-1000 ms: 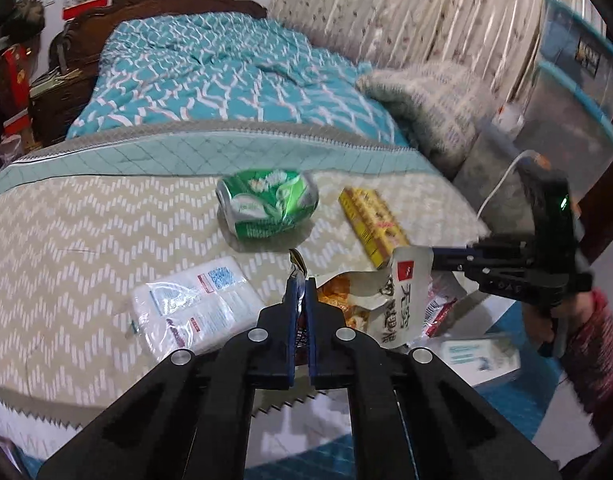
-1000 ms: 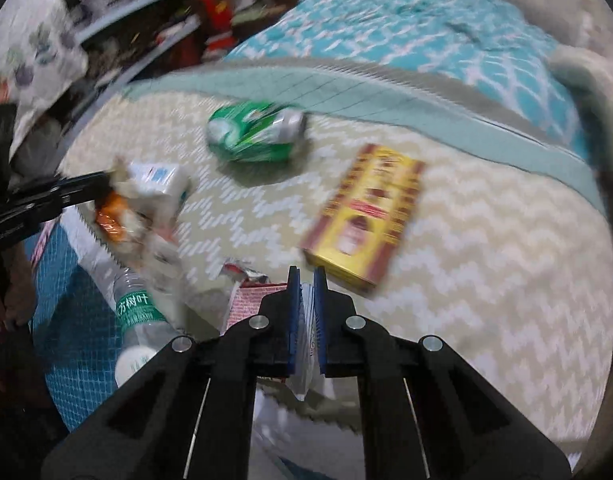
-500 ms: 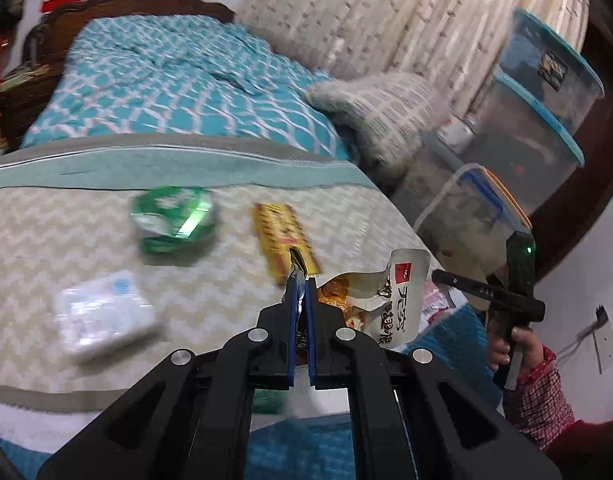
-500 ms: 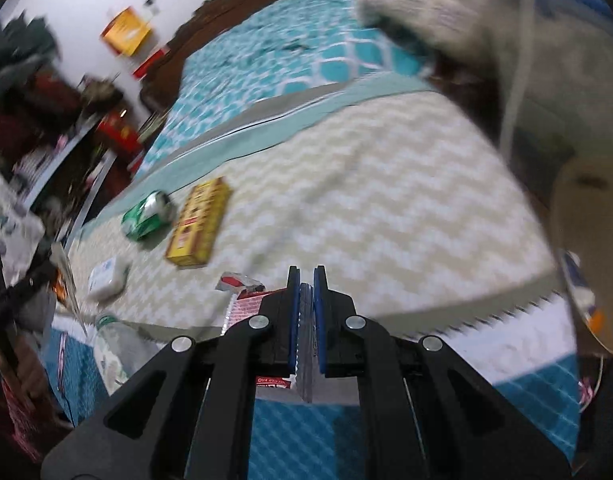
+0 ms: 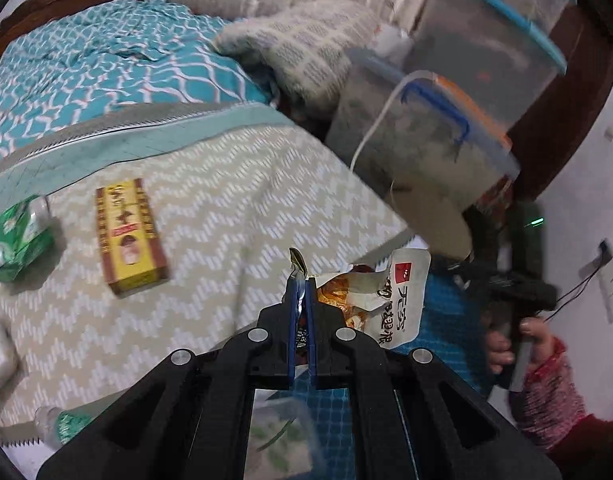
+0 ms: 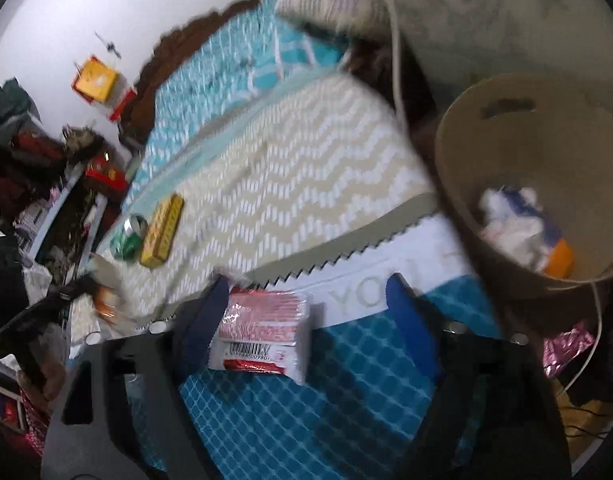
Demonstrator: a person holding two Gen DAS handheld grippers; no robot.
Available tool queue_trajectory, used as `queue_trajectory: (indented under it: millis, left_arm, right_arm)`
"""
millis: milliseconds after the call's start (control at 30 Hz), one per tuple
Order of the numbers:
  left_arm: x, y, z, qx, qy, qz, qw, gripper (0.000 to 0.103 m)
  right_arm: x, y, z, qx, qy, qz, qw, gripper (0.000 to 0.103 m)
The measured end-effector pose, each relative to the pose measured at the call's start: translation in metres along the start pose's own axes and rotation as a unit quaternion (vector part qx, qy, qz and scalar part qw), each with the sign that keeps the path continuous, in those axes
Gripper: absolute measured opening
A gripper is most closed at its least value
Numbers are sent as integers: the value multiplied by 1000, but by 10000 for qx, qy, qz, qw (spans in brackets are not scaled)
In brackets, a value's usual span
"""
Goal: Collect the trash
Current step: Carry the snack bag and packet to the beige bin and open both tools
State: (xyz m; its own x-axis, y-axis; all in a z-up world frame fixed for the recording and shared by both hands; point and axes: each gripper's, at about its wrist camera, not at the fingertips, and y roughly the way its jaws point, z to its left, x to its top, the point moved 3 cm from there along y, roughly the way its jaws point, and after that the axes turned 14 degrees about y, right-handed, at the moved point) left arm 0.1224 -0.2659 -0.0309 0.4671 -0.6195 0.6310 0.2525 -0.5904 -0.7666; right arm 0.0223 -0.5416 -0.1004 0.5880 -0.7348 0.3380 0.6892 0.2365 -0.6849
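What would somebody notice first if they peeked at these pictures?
Probably the red-and-white packet by the right claw, whose jaws are opening, short of the tan bin. Then the snack wrapper pinched in the left claw, beyond the bed's edge.

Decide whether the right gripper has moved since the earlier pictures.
Yes. The right gripper swung away from the yellow box toward the bin; its jaws are opening around the red packet.
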Motion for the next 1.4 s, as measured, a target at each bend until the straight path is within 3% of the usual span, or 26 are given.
queue_trajectory:
  millis: [33, 133, 233, 333, 367, 400, 467, 567, 767, 967, 1100, 1200, 1233, 1267, 1300, 1333, 1367, 1400]
  left_arm:
    - [1, 9, -6, 120, 123, 123, 9998, 4]
    - [3, 26, -16, 450, 388, 350, 9976, 4]
    - [2, 39, -20, 767, 601, 532, 9938, 4]
    - [0, 46, -19, 826, 630, 640, 9925, 4]
    - [0, 47, -18, 809, 621, 654, 9926, 4]
    - [0, 49, -17, 783, 612, 663, 9928, 4]
    - [2, 49, -17, 712, 572, 647, 9937, 4]
    - [10, 50, -20, 505, 444, 571, 9961, 4]
    - [41, 67, -42, 98, 416, 506, 9978, 4]
    - [100, 101, -93, -280, 712, 431, 9961, 4]
    - [142, 126, -127, -414, 993, 364, 9935, 4]
    - [166, 147, -151, -390, 1252, 294, 9909, 4]
    - [171, 156, -158, -404, 1309, 286, 9902, 10]
    - [173, 162, -163, -387, 1343, 317, 9897, 43]
    - [175, 170, -167, -283, 1368, 350, 9896, 58]
    - [175, 173, -170, -165, 1363, 283, 9901, 68]
    - [174, 175, -172, -156, 1377, 257, 9900, 66]
    - [172, 177, -175, -200, 1422, 299, 9892, 66]
  right_arm:
    - [-2, -3, -3, 30, -2, 67, 10000, 65]
    - [-6, -8, -11, 181, 110, 243, 9995, 49]
    - [-17, 2, -15, 308, 211, 570, 9977, 45]
    - [-25, 15, -10, 359, 176, 683, 9969, 40]
    - [-25, 19, -7, 366, 134, 752, 9964, 32]
    - [-28, 23, -4, 402, 107, 840, 9956, 14]
    - [-29, 24, 3, 433, 2, 807, 9958, 12]
    - [-18, 8, 0, 335, 11, 401, 9986, 11]
    - [22, -41, -42, 15, 494, -550, 9973, 10]
    - [52, -84, -93, -305, 979, -1266, 9866, 10]
    - [59, -90, -120, -529, 1152, -1387, 9822, 10]
    - [63, -86, -134, -719, 1248, -1402, 9796, 15]
    - [64, -85, -137, -770, 1297, -1462, 9777, 15]
    - [65, -84, -140, -759, 1324, -1475, 9772, 15]
    - [66, -81, -141, -729, 1347, -1447, 9776, 27]
    - [67, -80, -141, -687, 1373, -1423, 9778, 58]
    - [66, -82, -140, -684, 1369, -1507, 9767, 74]
    - [66, -85, -139, -707, 1330, -1689, 9741, 78]
